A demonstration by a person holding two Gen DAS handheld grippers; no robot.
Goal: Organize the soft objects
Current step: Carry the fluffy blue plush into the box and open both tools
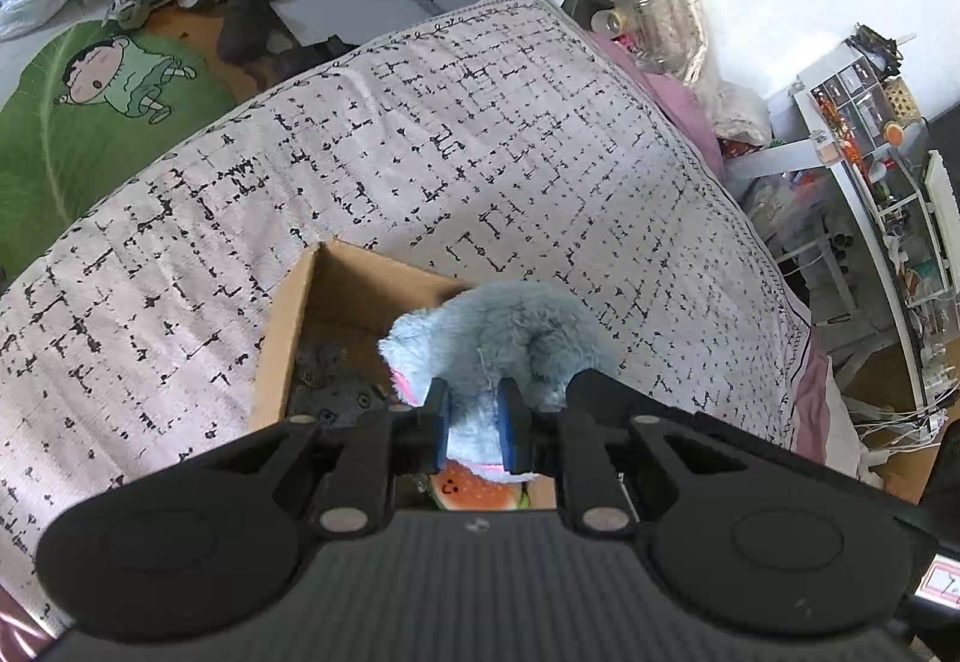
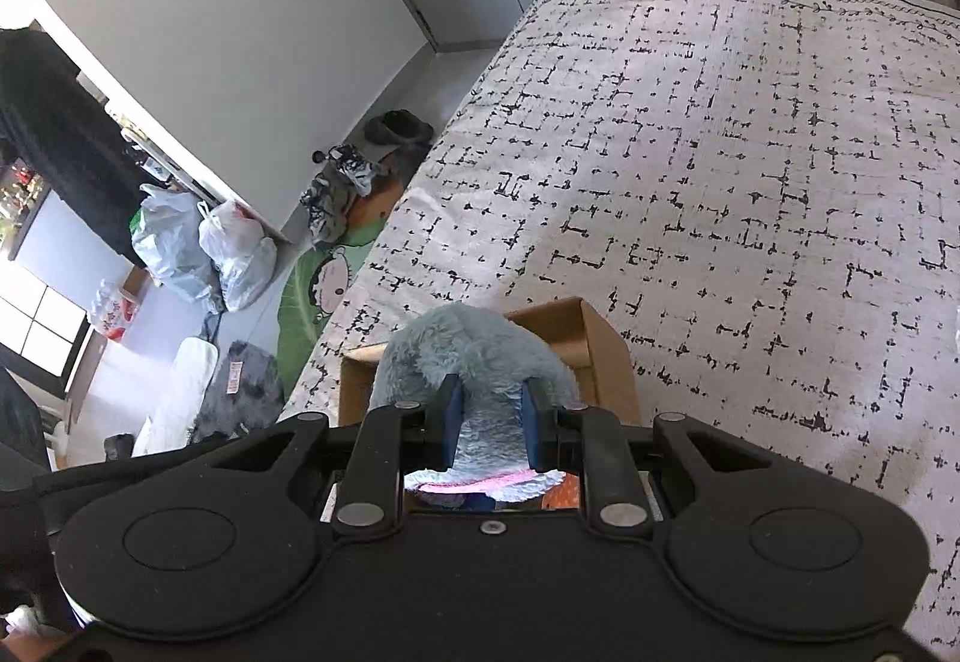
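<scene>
Blue-grey fur of a plush toy (image 1: 504, 338) is pinched by both tools at once: the left gripper (image 1: 474, 419) and the right gripper (image 2: 491, 425) are each pressed onto a fold of it, the pile bulging between the blue pads. The toy is held directly ahead of both, at 12 o'clock, over the open cardboard box (image 1: 282, 338) that sits on the patterned bedspread (image 1: 480, 134). Neither hand is clearly nearer. In the left wrist view the box mouth lies at 10 o'clock from the toy, with a dark grey plush (image 1: 330, 380) and a watermelon-slice plush (image 1: 474, 491) already inside. Its long axis cannot be judged. Lowering straight down seems the move required.
</scene>
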